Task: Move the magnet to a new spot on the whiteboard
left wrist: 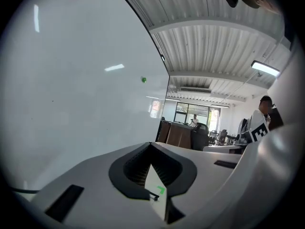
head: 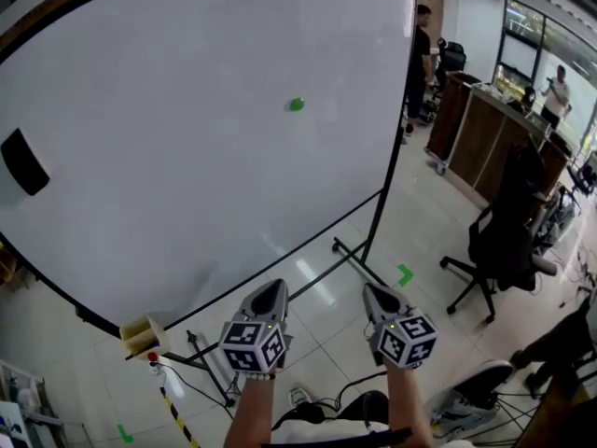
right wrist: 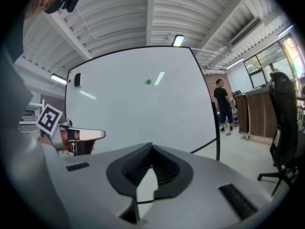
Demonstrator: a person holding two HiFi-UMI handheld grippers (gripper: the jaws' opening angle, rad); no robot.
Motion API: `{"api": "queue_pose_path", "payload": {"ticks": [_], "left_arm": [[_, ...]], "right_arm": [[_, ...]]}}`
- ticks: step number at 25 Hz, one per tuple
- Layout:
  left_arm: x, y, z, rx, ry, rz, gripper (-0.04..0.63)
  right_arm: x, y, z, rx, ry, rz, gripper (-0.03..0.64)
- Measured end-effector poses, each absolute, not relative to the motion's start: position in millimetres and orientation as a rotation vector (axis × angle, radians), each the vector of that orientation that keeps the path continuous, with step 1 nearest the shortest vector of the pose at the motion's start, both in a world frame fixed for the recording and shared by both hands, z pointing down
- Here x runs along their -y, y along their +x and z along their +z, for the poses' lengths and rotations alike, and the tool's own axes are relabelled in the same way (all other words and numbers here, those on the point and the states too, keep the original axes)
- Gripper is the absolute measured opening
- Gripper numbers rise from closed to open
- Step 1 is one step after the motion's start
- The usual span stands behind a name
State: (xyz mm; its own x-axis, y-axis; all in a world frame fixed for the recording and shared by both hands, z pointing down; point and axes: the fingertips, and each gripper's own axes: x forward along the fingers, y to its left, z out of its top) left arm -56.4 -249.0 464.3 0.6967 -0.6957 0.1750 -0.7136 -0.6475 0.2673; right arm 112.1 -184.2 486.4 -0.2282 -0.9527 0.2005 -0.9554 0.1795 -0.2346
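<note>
Two grippers, left gripper and right gripper, are seen with fingers closed on nothing | green magnet is stuck on whiteboard at 12 o'clock, well apart | judged light, stiff, slick; best pinched across its rim.

A black chair on wheels stands on the floor near a green tape mark. A brown counter is behind it. A person in black stands beside the counter.

I count one whiteboard, one green magnet and one black eraser (both well ahead of my left gripper and right gripper), and two people.
</note>
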Motion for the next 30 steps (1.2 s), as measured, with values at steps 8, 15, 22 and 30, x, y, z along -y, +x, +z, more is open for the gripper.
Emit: {"api": "queue_pose_path", "payload": {"ticks": [8, 15, 22, 30], "left_arm": [[309, -35, 463, 1.210, 2.549, 0.092, -0.005], [323, -8, 445, 1.312, 2.510, 0.020, -0.005], [331, -7, 436, 1.403, 2.488, 0.002, -0.005], [337, -32, 437, 1.498, 2.426, -0.019, -0.005]], "right_arm": [[245, 143, 479, 2.462, 1.875, 0.444, 0.011], [293, 176, 441, 2.562, 1.791, 0.289, 0.021], [351, 173, 392, 2.664, 1.731, 0.124, 0.031], [422, 153, 297, 2.723, 1.742, -0.137, 0.151]]}}
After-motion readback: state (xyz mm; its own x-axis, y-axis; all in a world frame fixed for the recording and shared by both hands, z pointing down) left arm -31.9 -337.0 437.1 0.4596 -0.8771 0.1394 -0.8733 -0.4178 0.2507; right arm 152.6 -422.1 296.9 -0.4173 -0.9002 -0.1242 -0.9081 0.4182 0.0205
